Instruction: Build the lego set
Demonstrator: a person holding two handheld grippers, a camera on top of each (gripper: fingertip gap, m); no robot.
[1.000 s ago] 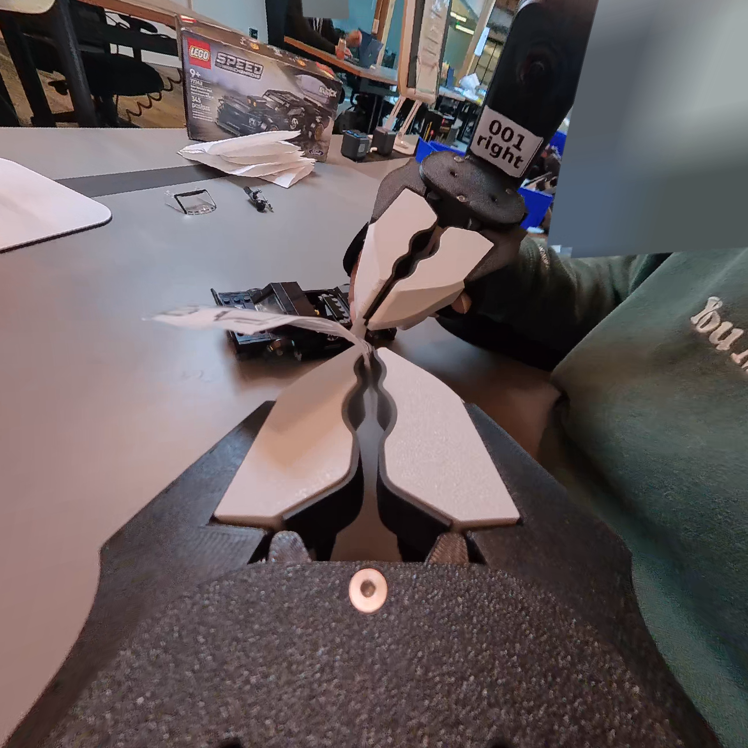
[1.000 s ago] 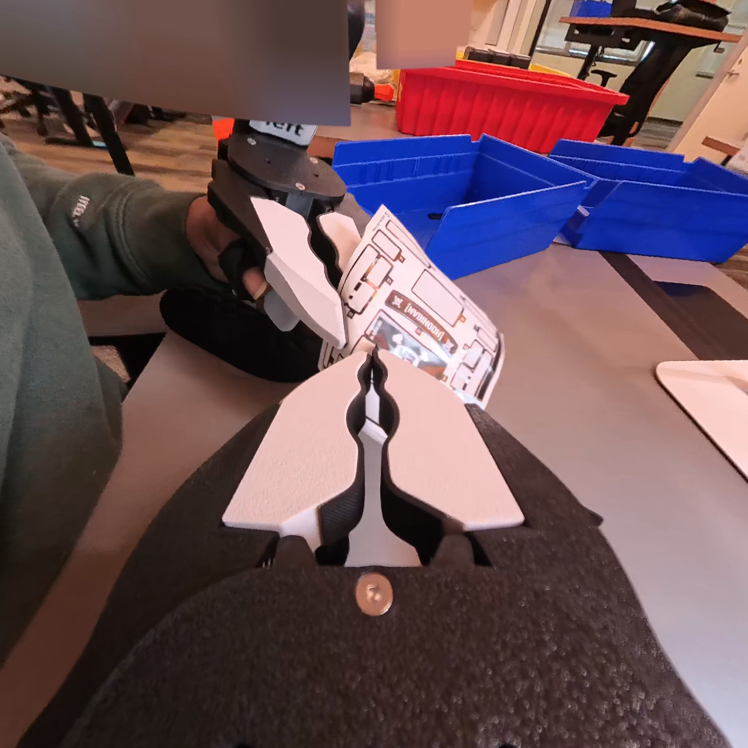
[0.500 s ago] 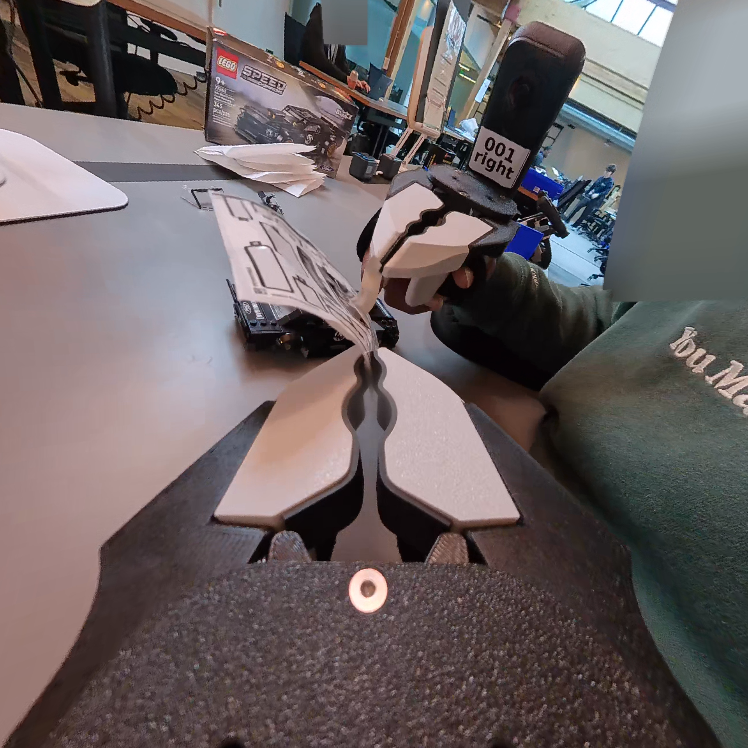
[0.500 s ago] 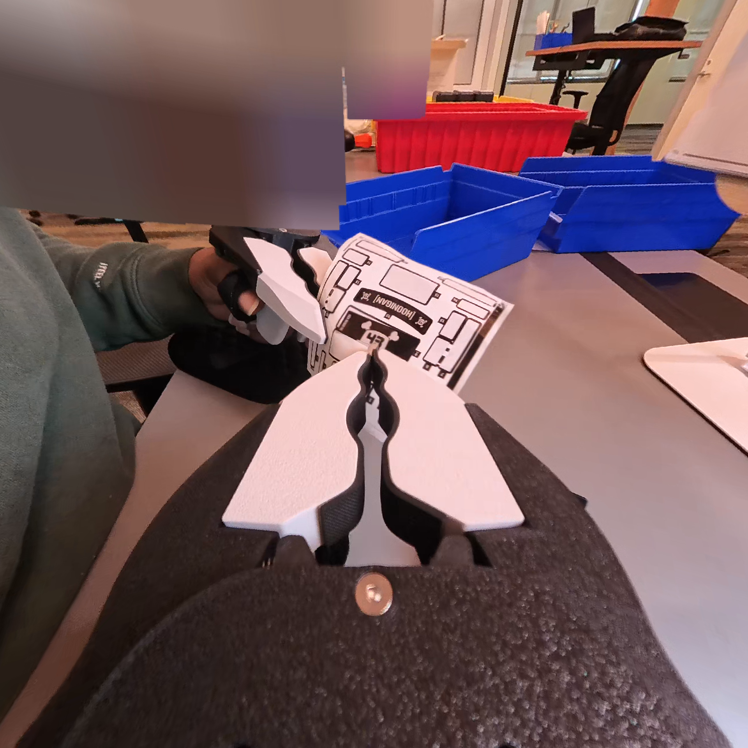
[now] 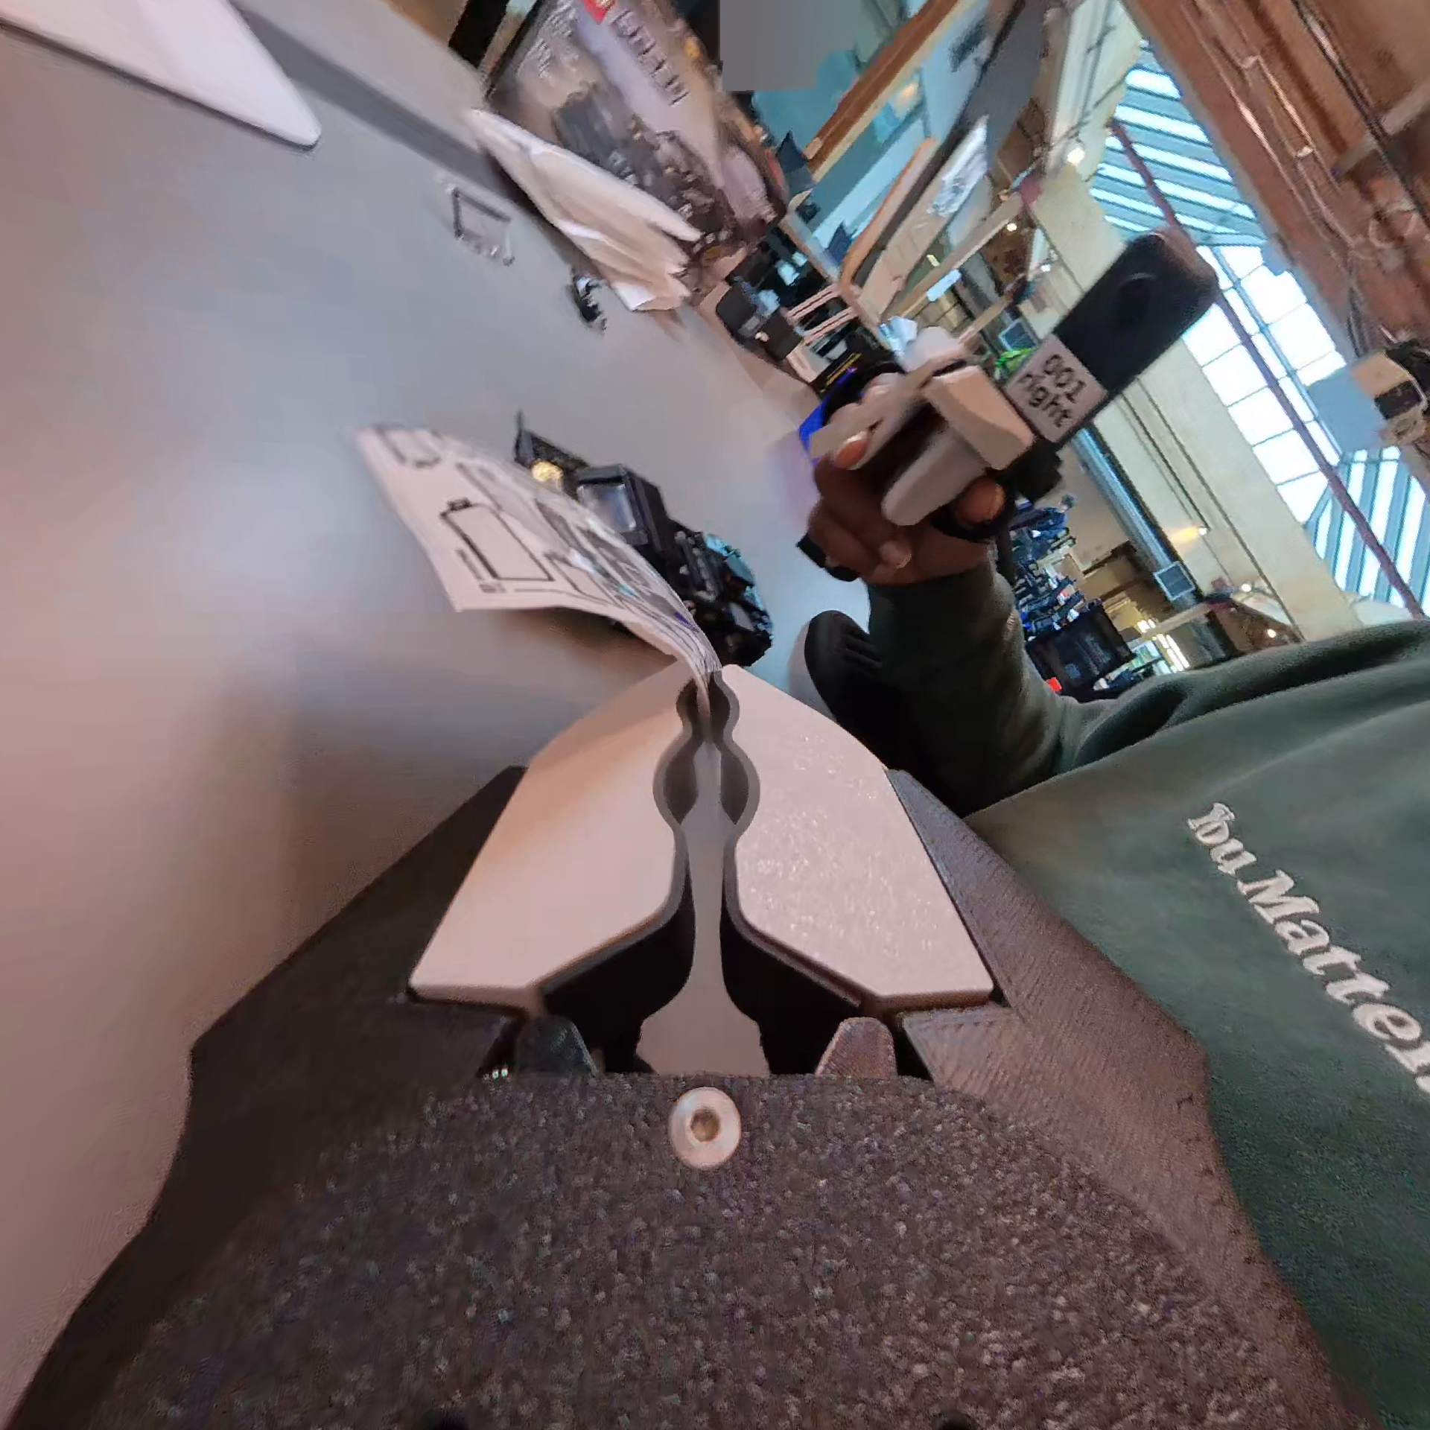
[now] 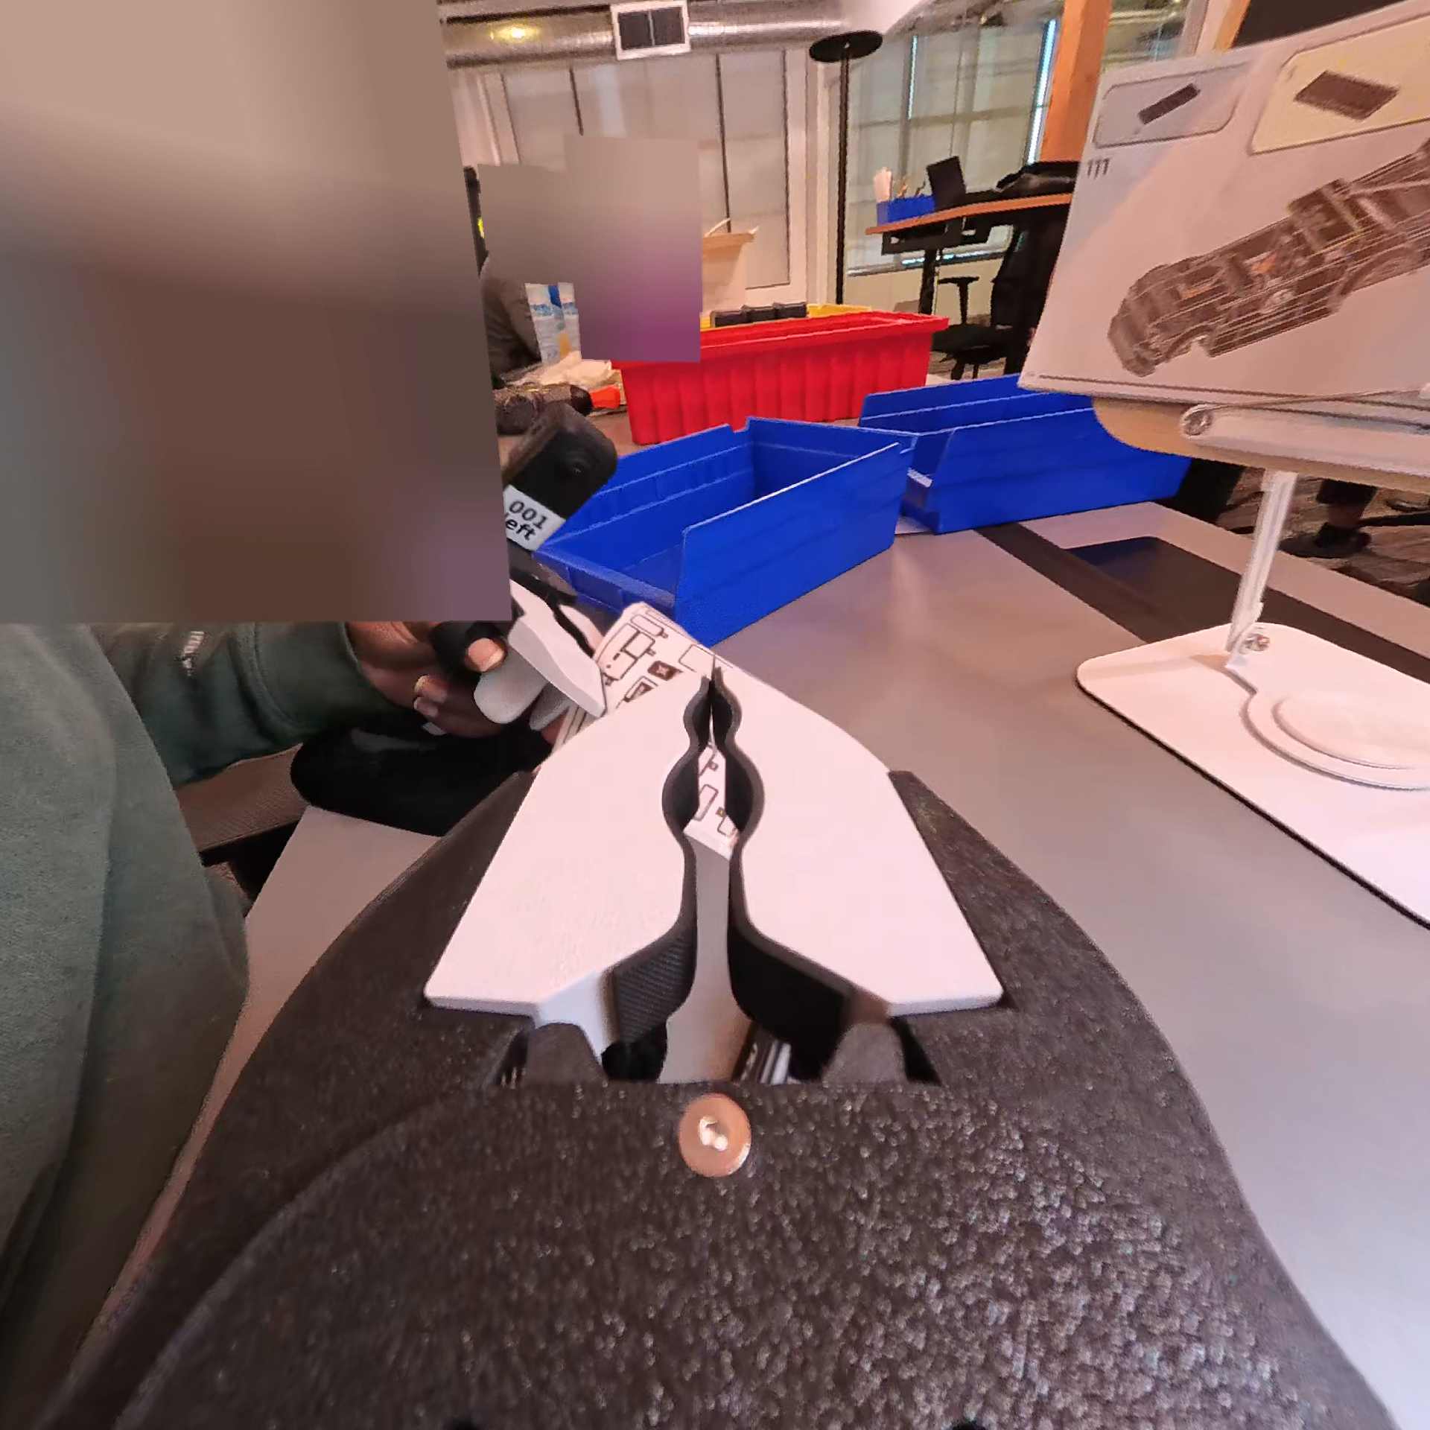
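The left tool [image 5: 710, 681] is clenched on one corner of a thin white sticker sheet [image 5: 511, 534] with black outlines, and the sheet curls up and away from its two smooth grey fingers [image 5: 843, 859]. The right tool [image 6: 712, 681] is squeezed tight with nothing pinched at its tips; a bit of the sheet shows through the wavy gap below them. Both tools have rough black bodies. Just behind the sheet, one dark, bumpy, part-built toy car [image 5: 681, 565] sits on the smooth grey worktop [image 5: 193, 387]. Farther off lie a pile of white paper bags [image 5: 588, 201] and one set box [image 5: 619, 100]. In the right view, a white stand [image 6: 1269, 720] holds one open booklet [image 6: 1253, 232], and beyond stand two blue plastic bins [image 6: 743, 511] and one red bin [image 6: 781, 371].
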